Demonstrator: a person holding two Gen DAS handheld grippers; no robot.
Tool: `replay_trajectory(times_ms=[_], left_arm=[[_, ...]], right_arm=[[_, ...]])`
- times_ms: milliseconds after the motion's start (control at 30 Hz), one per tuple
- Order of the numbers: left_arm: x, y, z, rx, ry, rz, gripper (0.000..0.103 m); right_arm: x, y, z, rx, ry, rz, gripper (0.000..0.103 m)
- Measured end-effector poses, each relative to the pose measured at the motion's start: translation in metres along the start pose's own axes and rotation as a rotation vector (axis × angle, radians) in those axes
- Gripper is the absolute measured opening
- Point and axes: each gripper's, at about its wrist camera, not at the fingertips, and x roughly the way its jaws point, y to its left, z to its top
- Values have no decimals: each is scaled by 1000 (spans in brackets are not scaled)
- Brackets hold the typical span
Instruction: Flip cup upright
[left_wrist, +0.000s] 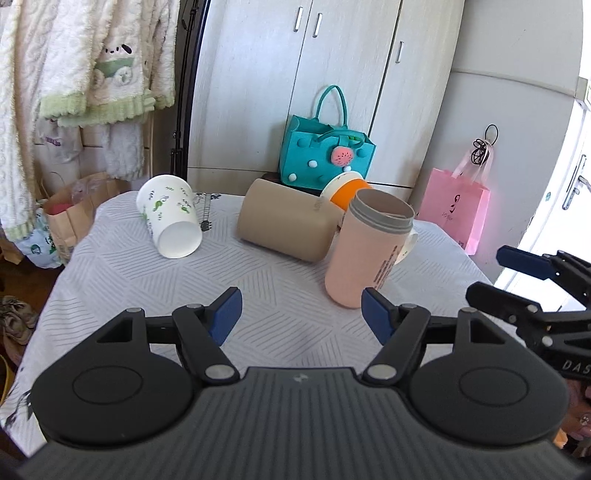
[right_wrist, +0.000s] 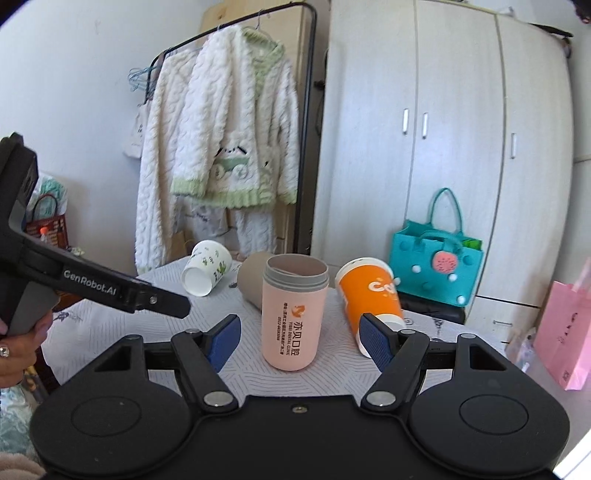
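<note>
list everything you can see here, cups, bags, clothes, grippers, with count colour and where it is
pink plastic cup with grey rim: 1, pink, upright at the table's near centre
tan cylindrical cup: 1, beige, on its side behind the pink cup
orange and white paper cup: 1, orange, tipped over right of the pink cup
white cup with green leaf print: 1, white, on its side at far left
grey patterned tablecloth: 1, pale grey, covering the table
teal felt handbag: 1, teal, behind the table
pink paper gift bag: 1, pink, right of the table
cream knitted cardigan with green trim: 1, cream, hanging on the rack
white wardrobe: 1, white, back wall
left gripper: 1, black with blue pads, open
right gripper: 1, same, open
</note>
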Motion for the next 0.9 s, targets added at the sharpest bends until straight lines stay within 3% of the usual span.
replay_trajectory(times_ms=[267,467,533,600,667,900], left_arm=[[-34,-14,-15,60,-16,20,78],[-51,-22,-22,82,-30,39,87],[-54,-22,-23,77,-29,51,96],[-55,-20,-25,67,-25,70,103],[-56,-19,-26,72,-23,92,103],[-53,-11,-30,47,17,141,103]], right_arm=[[-29,2,-7,103,17,-49,77],[-46,6,-16,146,12,-101,89],[-50,11,-18,143,-1,-131,103],[-57,16,-20,158,-23,-167,103],[-62,20,-19,177,-18,-216,103],[-60,25,-23,196,27,-262,103]])
